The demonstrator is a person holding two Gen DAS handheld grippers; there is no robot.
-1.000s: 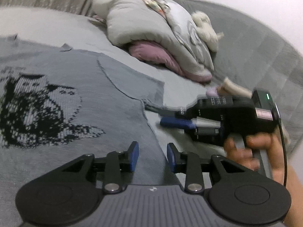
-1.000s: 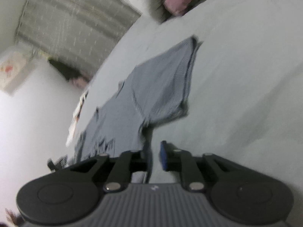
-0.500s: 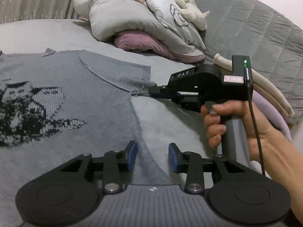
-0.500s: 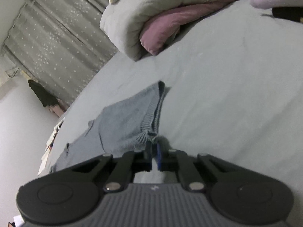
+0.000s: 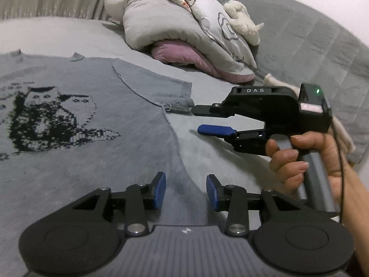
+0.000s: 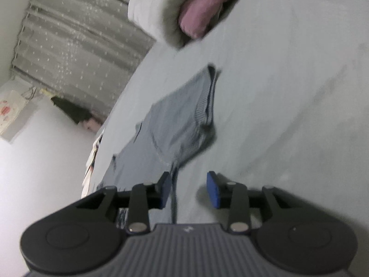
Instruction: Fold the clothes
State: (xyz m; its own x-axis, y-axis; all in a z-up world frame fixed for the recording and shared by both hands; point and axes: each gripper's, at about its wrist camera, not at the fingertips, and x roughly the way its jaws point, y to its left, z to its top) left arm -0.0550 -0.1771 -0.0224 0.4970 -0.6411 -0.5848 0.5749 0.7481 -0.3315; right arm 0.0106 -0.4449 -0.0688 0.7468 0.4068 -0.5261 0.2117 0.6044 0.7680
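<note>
Grey knit sweater (image 5: 87,124) flat on bed (image 5: 226,175), cat print up, right sleeve (image 5: 161,92) spread toward pillows (image 5: 175,39).

Right tongs (image 5: 203,120) opening, nothing between, tips just beside sleeve cuff.

Left tongs (image 5: 185,190) opening, apart, over sweater's near side edge, nothing gripped.

Risks:
- right tongs close beside cuff, miss it
- loose cuff thread snags
- knit bunches, fold goes crooked

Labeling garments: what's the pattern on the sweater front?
Grey knit sweater with a black-and-white pixelated cat motif; clearest in the left wrist view.
</note>
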